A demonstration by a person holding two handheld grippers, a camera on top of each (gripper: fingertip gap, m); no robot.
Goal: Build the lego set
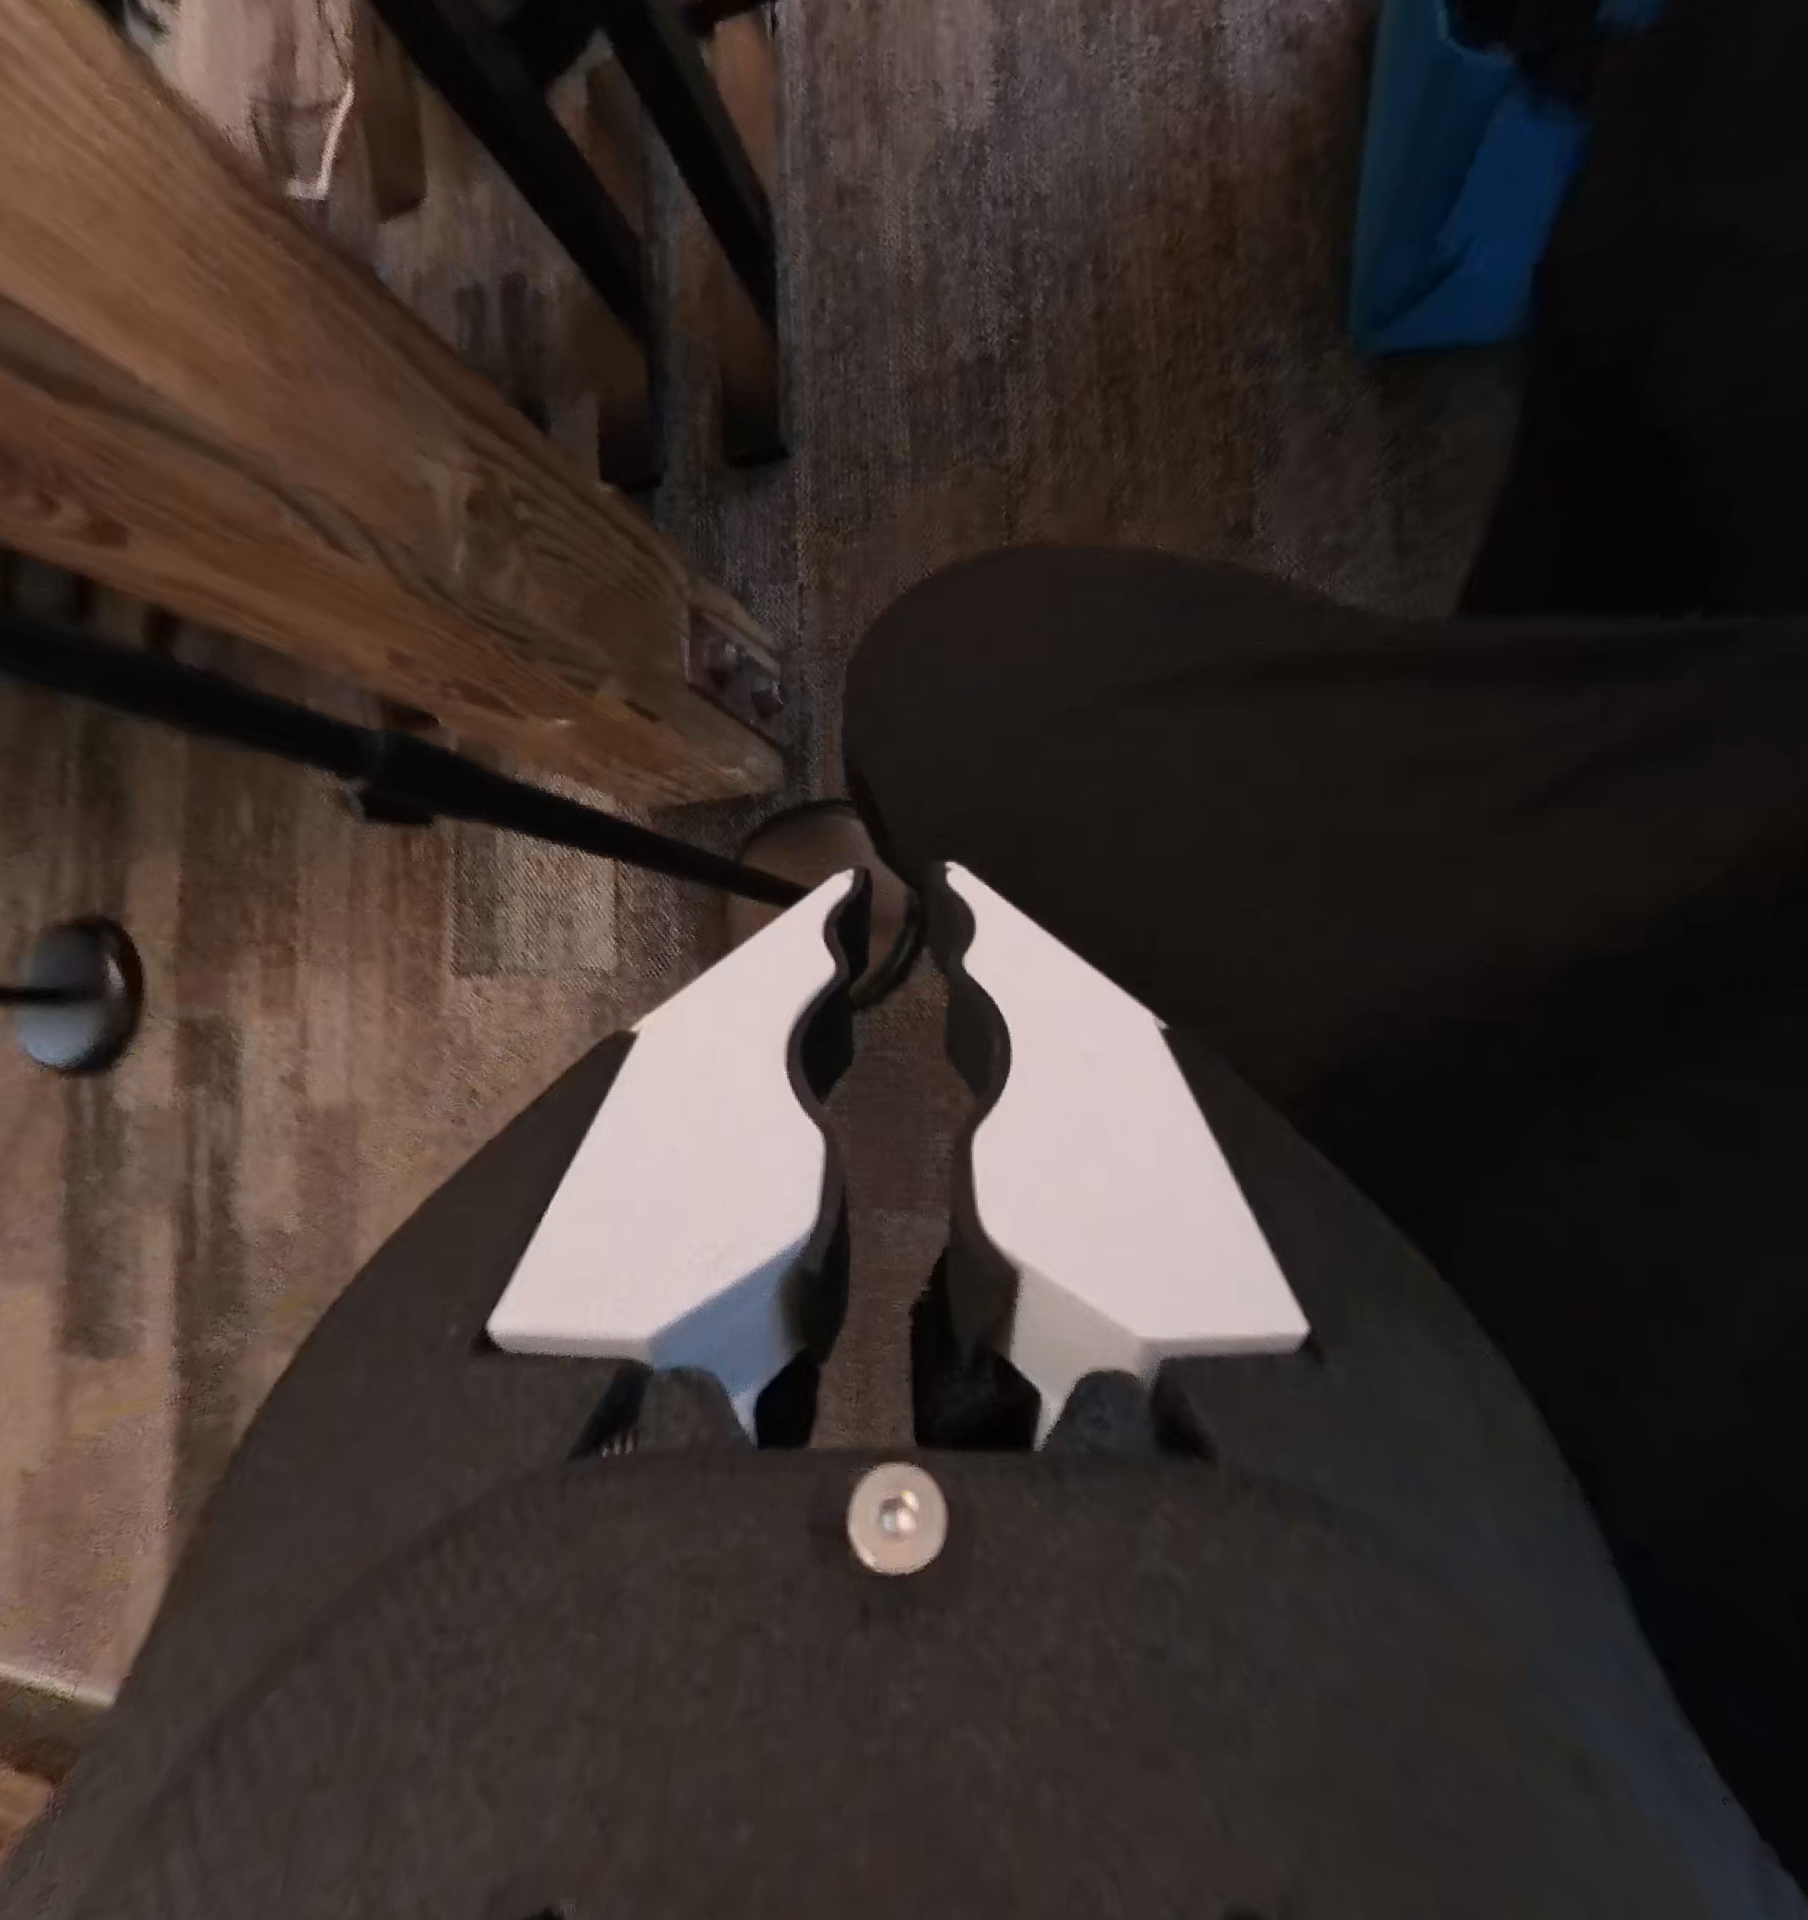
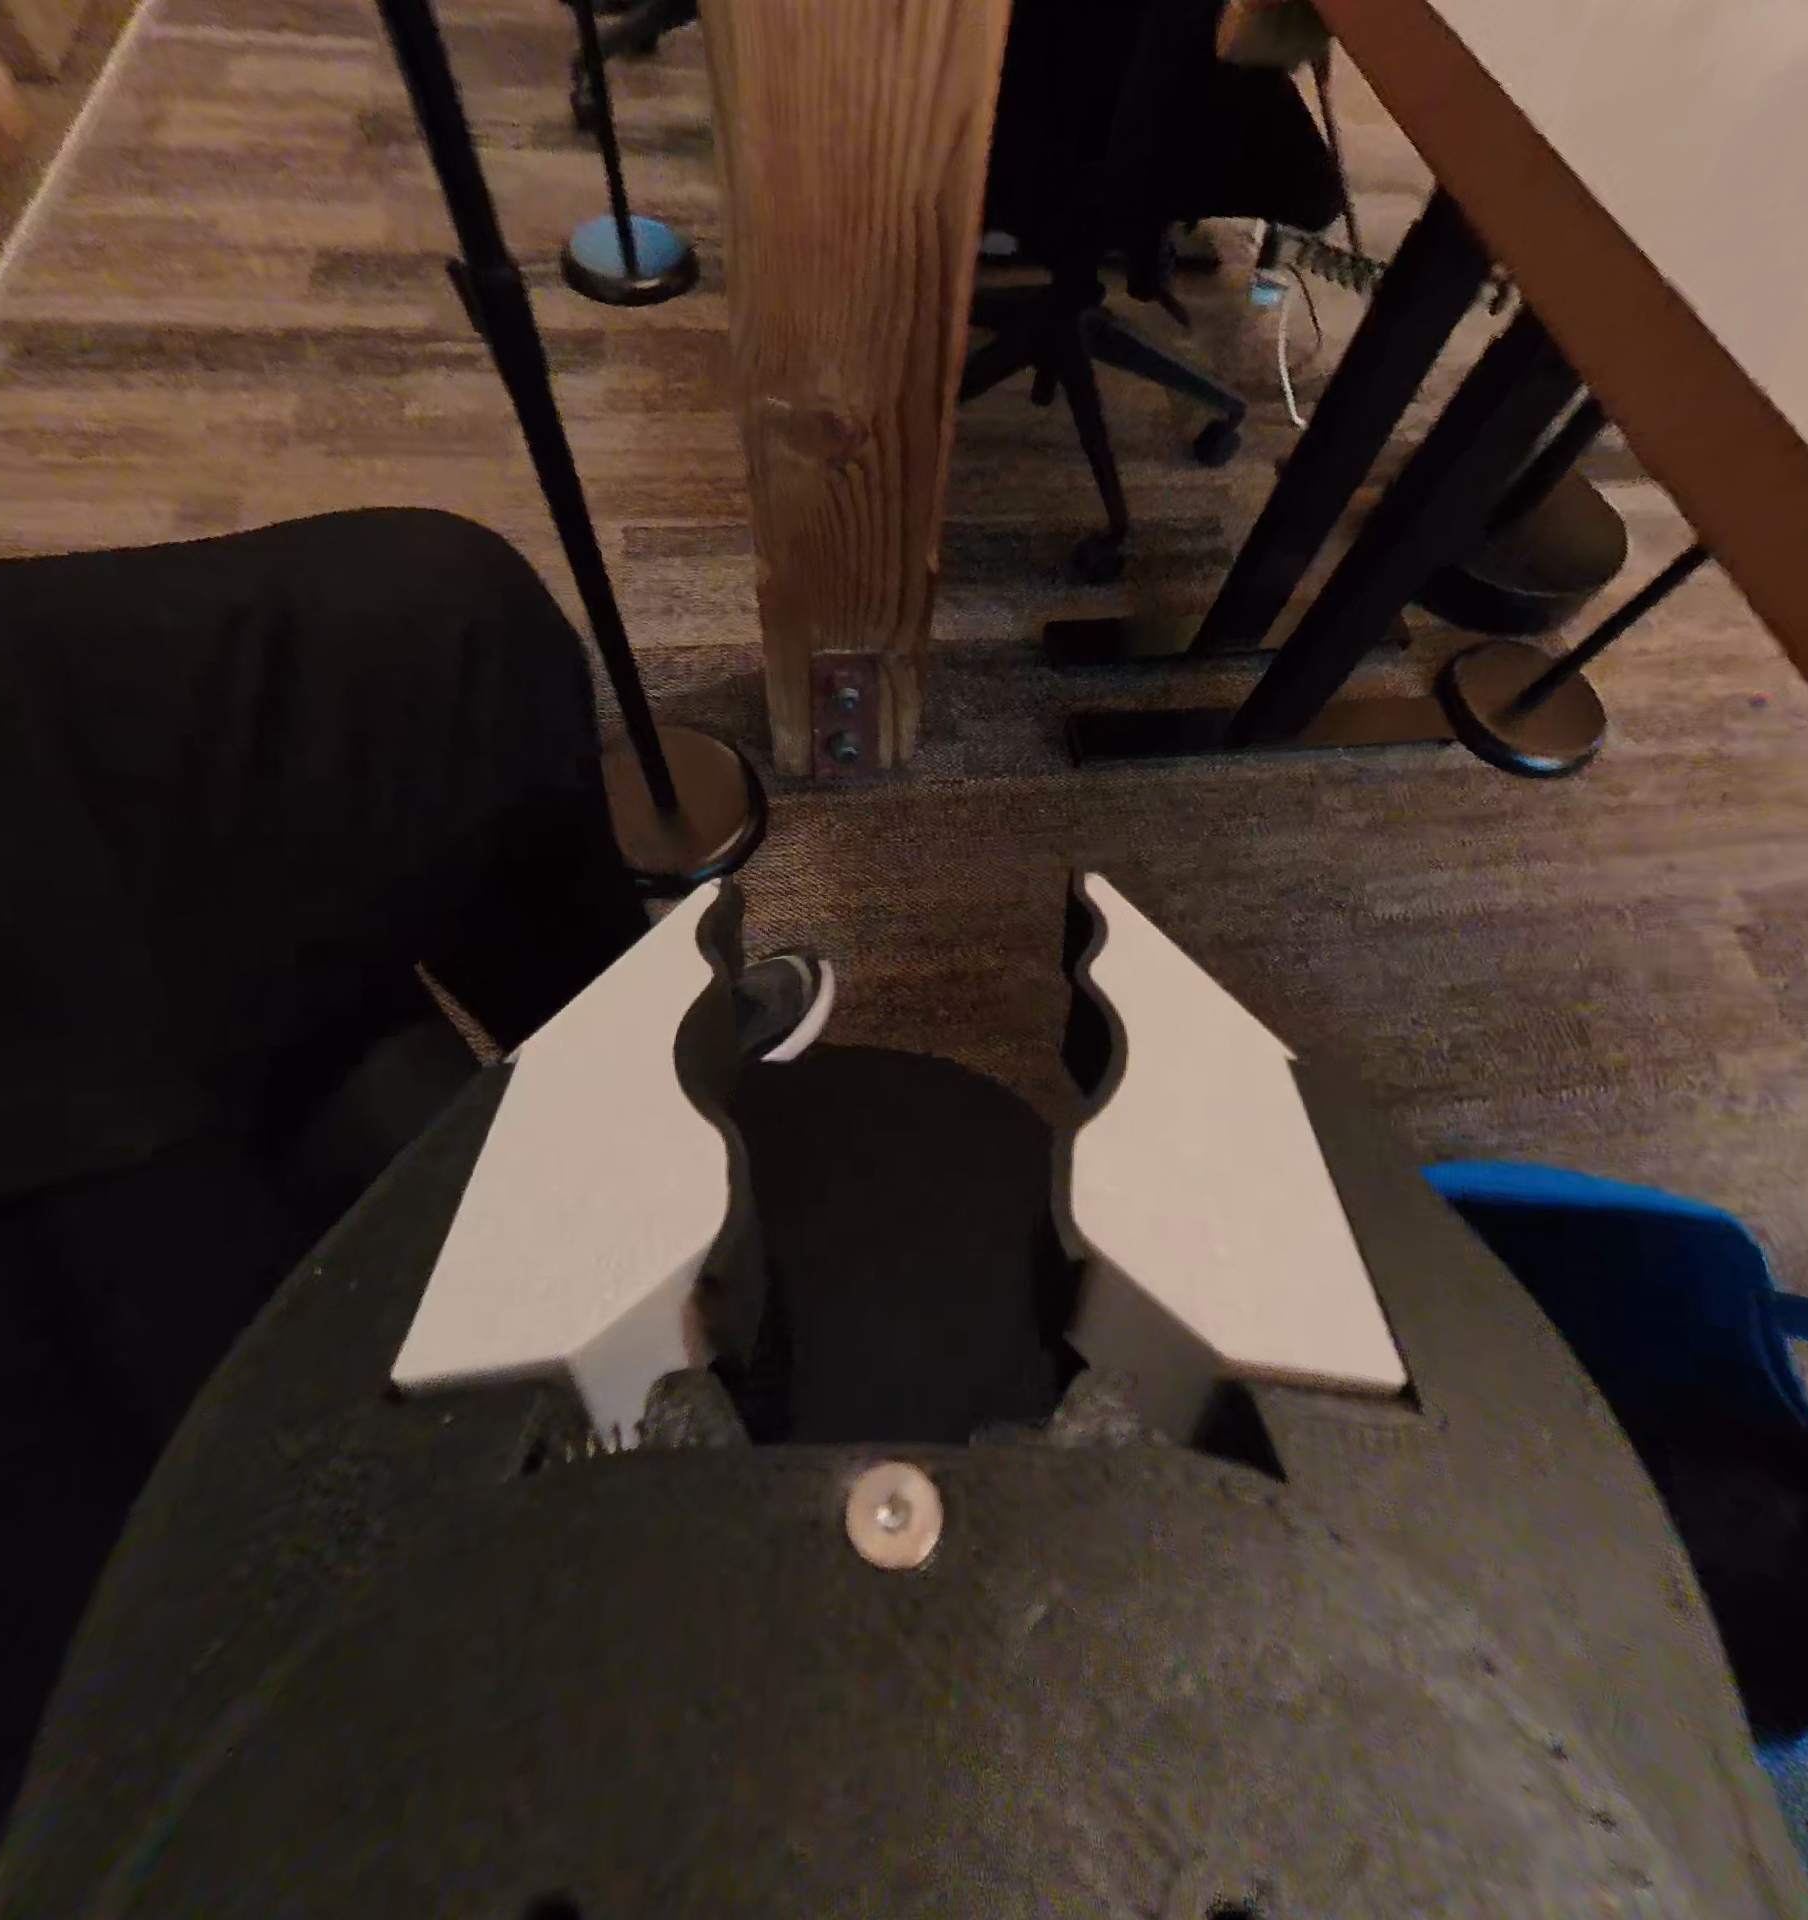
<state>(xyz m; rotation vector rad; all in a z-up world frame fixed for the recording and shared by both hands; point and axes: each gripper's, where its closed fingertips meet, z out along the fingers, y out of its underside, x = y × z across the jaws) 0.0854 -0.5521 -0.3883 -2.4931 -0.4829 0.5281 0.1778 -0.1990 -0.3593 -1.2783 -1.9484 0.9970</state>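
Observation:
No lego parts show in either view. Both grippers point down at the carpeted floor below the table. My left gripper (image 1: 902,883) has its jaws a narrow gap apart and holds nothing; it hangs beside a person's dark-clothed leg (image 1: 1295,831). My right gripper (image 2: 900,894) is wide open and empty, above a person's dark-clothed knee (image 2: 879,1195) and a shoe (image 2: 780,1003). The tabletop is only seen at its edge (image 2: 1606,291) in the right wrist view.
A wooden post (image 2: 848,364) with a metal bracket stands on the carpet; it also shows in the left wrist view (image 1: 308,468). Black stand poles with round bases (image 2: 687,800) (image 1: 79,992), black table legs (image 2: 1367,499), an office chair (image 2: 1087,343) and a blue bag (image 2: 1627,1278) are around. One gripper's finger ends stand about 35 cm off the other's.

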